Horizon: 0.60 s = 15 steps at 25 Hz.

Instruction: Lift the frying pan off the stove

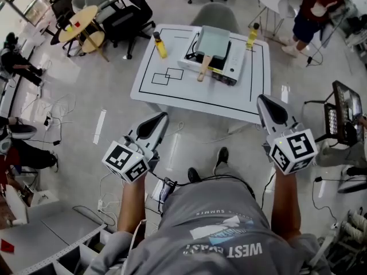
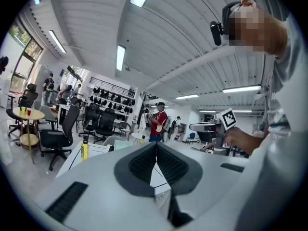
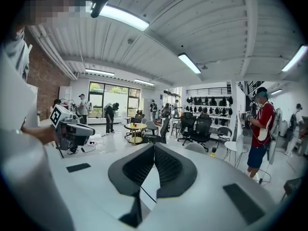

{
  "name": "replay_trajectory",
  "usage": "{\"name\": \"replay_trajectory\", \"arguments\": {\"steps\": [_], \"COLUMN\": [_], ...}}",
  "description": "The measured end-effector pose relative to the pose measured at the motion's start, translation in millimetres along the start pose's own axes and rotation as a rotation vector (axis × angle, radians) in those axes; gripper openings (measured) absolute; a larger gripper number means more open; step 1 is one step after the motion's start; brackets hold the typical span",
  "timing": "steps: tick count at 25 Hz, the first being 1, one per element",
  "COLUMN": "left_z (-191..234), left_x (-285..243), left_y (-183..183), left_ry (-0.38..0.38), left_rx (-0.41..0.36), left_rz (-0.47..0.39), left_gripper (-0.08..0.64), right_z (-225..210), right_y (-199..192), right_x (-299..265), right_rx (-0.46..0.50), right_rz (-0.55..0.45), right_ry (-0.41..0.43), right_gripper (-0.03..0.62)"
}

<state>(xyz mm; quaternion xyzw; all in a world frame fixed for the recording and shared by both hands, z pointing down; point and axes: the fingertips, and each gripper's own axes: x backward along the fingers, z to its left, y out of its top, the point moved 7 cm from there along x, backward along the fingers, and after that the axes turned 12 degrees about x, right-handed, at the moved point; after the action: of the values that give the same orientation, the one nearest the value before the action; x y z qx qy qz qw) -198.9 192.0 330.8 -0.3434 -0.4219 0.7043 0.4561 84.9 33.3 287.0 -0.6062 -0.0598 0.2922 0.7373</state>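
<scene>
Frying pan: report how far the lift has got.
Done: nothing; the frying pan sits on the stove. In hand: nothing; left gripper and right gripper hover short of the table, jaws shut and empty. Left: reach the wooden handle, grip, lift.

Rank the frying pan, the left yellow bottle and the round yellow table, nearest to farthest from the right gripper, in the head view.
1. Frying pan, on the stove, ahead of the right gripper.
2. Left yellow bottle, left of the stove.
3. Round yellow table, far left.
</scene>
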Motion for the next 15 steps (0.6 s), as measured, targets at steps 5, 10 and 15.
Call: {"name": "replay_trajectory", "arguments": {"steps": [5, 10, 15], "left_z": [6, 9, 8], "left_x": [-5, -25, -47], "left_y": [9, 9, 14], "left_ry": [0.070, 0.115, 0.159], "left_rx": [-0.002, 0.013, 0.006], "left_rz": [-0.012, -0.031, -0.050], "left_gripper": [0.000, 0.000, 0.000], "right_z": [-19, -43, -70], "right_y": [3, -3, -4], "right_x": [-29, -53, -74], "right_rx": [0.002, 0.005, 0.014], "right_rz": [-0.029, -0.038, -0.068], "right_ry": [0.052, 0.107, 0.152], "right_gripper": [0.014, 0.015, 0.017]}}
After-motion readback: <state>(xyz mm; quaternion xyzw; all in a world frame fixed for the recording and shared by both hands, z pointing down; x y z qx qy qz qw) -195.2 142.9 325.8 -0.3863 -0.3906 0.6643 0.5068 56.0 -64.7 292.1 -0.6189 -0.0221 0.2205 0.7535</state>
